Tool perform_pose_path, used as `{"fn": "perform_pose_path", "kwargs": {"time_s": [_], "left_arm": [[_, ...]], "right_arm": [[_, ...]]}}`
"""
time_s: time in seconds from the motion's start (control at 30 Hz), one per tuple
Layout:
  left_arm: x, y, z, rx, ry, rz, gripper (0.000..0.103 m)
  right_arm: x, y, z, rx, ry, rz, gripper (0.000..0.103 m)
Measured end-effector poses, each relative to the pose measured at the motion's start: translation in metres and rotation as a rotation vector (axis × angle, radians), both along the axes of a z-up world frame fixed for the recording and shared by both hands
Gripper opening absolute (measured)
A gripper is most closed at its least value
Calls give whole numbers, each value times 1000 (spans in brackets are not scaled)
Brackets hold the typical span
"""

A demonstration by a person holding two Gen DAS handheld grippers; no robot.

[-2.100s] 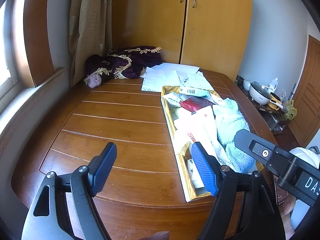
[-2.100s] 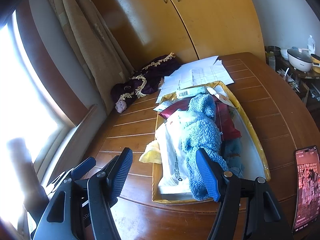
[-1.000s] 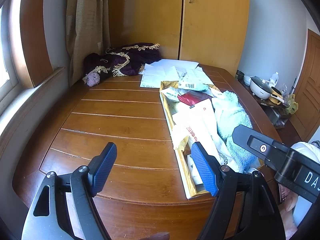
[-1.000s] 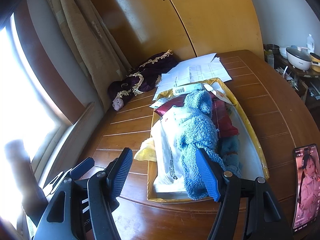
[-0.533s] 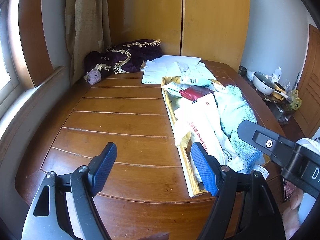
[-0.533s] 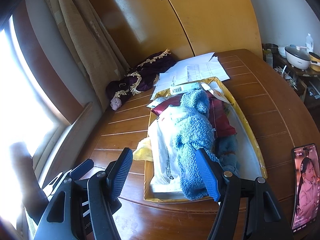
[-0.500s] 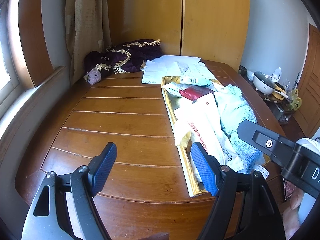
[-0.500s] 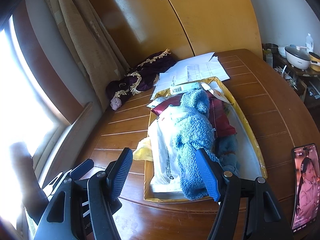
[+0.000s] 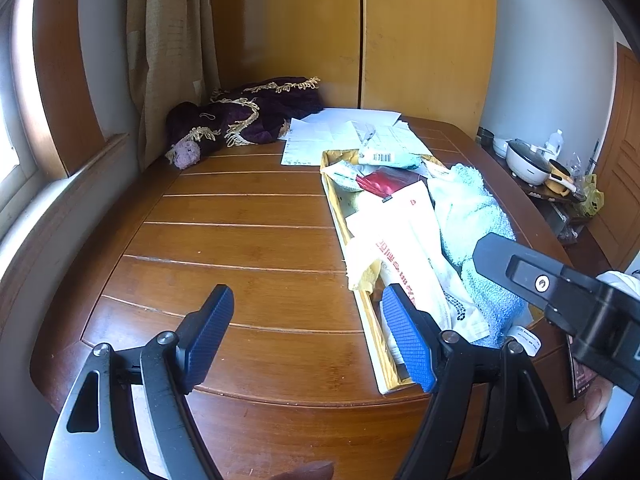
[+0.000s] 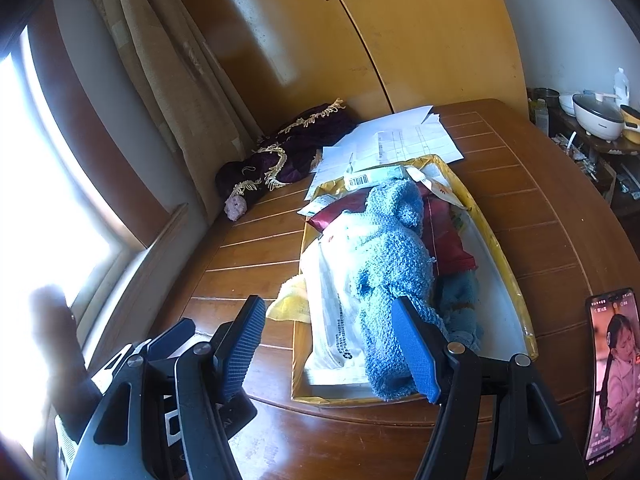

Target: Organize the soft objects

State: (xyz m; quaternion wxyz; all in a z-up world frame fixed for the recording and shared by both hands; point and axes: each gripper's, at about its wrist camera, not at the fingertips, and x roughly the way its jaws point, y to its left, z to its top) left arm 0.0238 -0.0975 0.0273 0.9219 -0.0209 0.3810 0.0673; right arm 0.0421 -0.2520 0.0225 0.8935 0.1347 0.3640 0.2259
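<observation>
A shallow yellow tray [image 10: 516, 292] [image 9: 340, 216] lies on the wooden table, piled with soft things. On top stretches a blue knitted cloth [image 10: 394, 264] [image 9: 468, 208], beside a white plastic bag [image 10: 332, 312] [image 9: 416, 264], a dark red packet [image 10: 444, 236] [image 9: 380, 182] and a yellow cloth [image 10: 290, 300] [image 9: 360, 272] hanging over the left rim. My right gripper [image 10: 332, 344] hovers open over the tray's near end, empty. My left gripper [image 9: 308, 336] is open and empty above the bare table left of the tray. The right gripper's body [image 9: 560, 296] shows at the left view's right edge.
A purple gold-fringed cloth [image 9: 244, 116] [image 10: 288, 156] is heaped at the table's far left corner by the curtain [image 9: 172, 52]. Loose papers [image 9: 340, 132] [image 10: 400, 140] lie behind the tray. A phone [image 10: 610, 372] rests at the right edge. Wardrobe doors [image 9: 360, 32] stand behind; a side shelf holds pots [image 9: 528, 160].
Both grippers have drifted slightly nearer the tray and stay open. The objects on the table have not moved.
</observation>
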Motion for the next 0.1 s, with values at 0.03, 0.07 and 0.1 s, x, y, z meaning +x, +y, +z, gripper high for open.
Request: {"fn": "perform_pose_path", "kwargs": {"time_s": [0.03, 0.07, 0.1], "left_arm": [[1, -1, 0, 3, -2, -2, 77], [1, -1, 0, 9, -6, -1, 77], [2, -3, 0, 12, -8, -1, 77]], "right_arm": [[1, -1, -1, 2, -1, 0, 68], [2, -2, -1, 4, 1, 1, 68], [3, -3, -2, 8, 3, -1, 68]]}}
